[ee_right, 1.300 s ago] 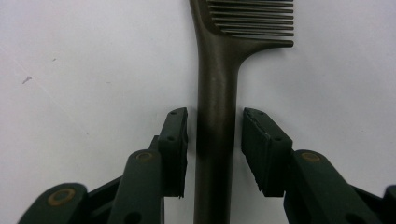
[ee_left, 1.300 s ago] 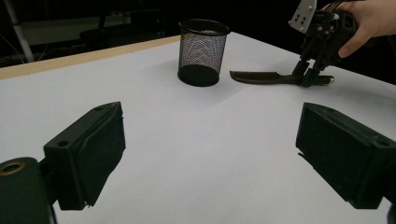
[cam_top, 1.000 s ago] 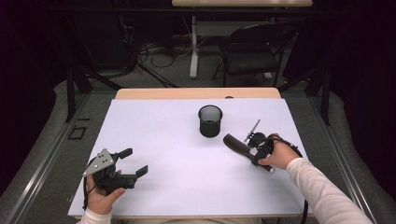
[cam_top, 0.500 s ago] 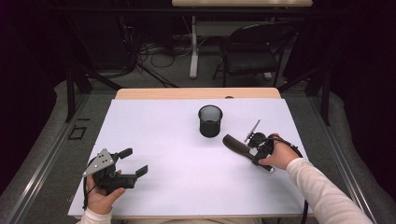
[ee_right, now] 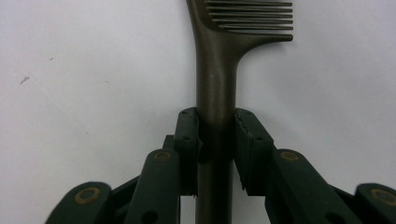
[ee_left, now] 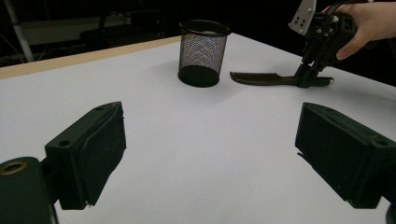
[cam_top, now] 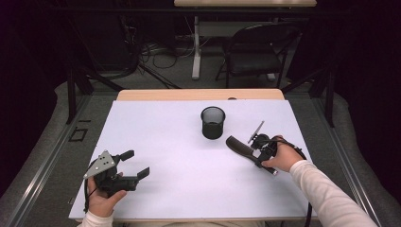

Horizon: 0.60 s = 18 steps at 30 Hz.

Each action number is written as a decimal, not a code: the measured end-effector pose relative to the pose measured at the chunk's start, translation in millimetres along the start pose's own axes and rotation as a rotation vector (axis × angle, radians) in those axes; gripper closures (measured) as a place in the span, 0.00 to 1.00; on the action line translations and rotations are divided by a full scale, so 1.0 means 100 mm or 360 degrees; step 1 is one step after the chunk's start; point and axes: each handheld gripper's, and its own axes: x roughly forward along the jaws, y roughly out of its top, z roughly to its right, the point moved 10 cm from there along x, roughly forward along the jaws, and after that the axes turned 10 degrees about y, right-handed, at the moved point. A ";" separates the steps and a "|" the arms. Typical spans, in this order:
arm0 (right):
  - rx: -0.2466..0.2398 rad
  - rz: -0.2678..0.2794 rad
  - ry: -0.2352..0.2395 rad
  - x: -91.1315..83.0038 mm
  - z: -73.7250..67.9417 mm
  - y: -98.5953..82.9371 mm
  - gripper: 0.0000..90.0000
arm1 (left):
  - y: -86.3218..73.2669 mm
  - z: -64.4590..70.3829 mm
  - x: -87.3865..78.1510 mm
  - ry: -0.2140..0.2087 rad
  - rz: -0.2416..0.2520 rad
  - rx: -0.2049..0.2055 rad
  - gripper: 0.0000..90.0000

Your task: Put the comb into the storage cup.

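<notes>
No readable text, label, brand, number or sign anywhere in the views. Checked surfaces: white table top (cam_top: 189,189), plain, a few small specks near the comb (ee_right: 215,70) but no print. Comb handle: smooth, dark, no moulded lettering to be made out. Mesh cup (cam_top: 213,122) just beyond the comb: bare black mesh, no tag. Grey three-cornered plate on the left gripper (cam_top: 134,164): holes, no markings legible. Right gripper (ee_right: 216,149), closed on the comb handle: brass rivets and screws, no stamp readable.
</notes>
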 end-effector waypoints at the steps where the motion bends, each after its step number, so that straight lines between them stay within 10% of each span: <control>1: 0.0003 0.0003 0.0001 0.00 0.00 0.00 0.81 | 0.00 0.00 0.00 0.0001 0.0000 0.0002 0.10; 18: 0.0010 0.0009 -0.0041 -0.03 0.01 -0.01 0.81 | 0.00 -0.01 0.00 0.0006 0.0000 -0.0004 0.10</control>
